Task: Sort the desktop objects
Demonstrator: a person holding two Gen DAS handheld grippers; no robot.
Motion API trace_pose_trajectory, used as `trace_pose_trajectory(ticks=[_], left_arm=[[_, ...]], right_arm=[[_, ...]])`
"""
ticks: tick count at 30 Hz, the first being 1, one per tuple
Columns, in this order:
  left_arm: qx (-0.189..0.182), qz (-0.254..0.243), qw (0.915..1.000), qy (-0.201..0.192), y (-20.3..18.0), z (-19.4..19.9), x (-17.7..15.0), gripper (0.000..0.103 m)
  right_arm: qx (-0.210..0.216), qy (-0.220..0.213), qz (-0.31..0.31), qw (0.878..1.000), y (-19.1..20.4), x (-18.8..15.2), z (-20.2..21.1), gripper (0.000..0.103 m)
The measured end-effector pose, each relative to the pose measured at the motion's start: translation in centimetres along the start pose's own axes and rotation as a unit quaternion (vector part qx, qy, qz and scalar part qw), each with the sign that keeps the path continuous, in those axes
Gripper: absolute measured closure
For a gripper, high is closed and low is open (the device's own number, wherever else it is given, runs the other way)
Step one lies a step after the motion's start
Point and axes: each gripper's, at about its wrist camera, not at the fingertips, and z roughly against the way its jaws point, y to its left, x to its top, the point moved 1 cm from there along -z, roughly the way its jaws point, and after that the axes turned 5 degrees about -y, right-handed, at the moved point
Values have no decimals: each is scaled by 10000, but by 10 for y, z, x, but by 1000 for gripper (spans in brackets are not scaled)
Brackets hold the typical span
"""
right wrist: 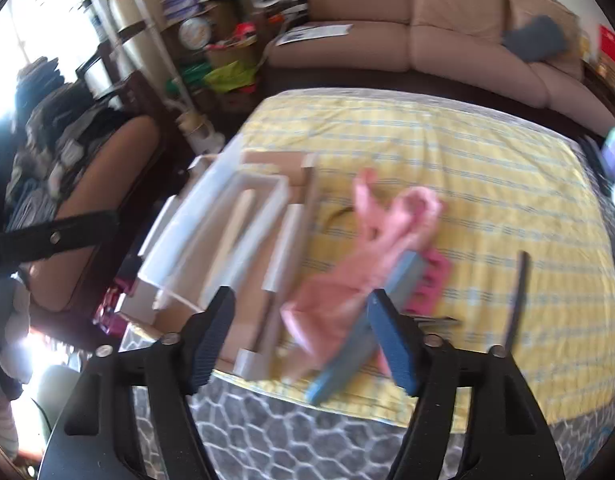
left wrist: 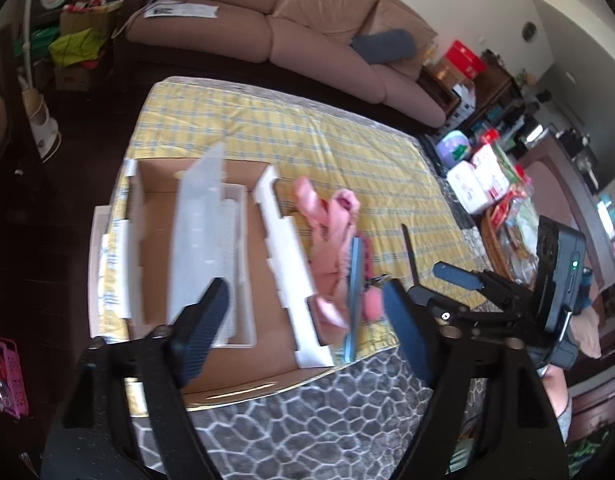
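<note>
Living room, tan sofa behind; yellow checked cloth over patterned table. Cardboard box at left, pink cloth and blue board beside it. Left gripper, right gripper: jaws apart, empty. No legible writing.

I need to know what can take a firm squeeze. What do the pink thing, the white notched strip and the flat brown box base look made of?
Pink thing: soft fabric or thin rubber, matte; it lies crumpled in folds, though blur leaves it open.
White notched strip: probably foam packing, matte white with thick, blocky cut-outs.
Box base: cardboard, plain dull brown and flat.
</note>
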Motion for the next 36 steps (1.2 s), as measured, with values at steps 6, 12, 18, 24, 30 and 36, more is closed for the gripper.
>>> trace_pose_trajectory(ticks=[6,12,18,24,30,36], left_arm=[[11,-404,9989,223,-60,-41,-15,0],[651,-1356,9872,536,-114,-99,-38,6],[1227,-1540,9768,848,-125,-162,-26,22],[1750,-1770,9619,1132,-122,-214,-21,43],[1907,-1863,9556,1254,-118,-238,-28,43],[1791,-2040,9528,1360,-118,-250,-35,71]], right_arm=[[-359,-174,-688,9968,-72,-22,32,15],[-613,-294,-1319,9889,-130,-46,38,15],[-553,-427,-1820,9808,-170,-59,27,19],[-689,-350,-1815,9803,-193,-64,4,29],[-785,-122,-1783,9808,-211,-72,-17,43],[-764,14,-1523,9854,-200,-67,-36,46]])
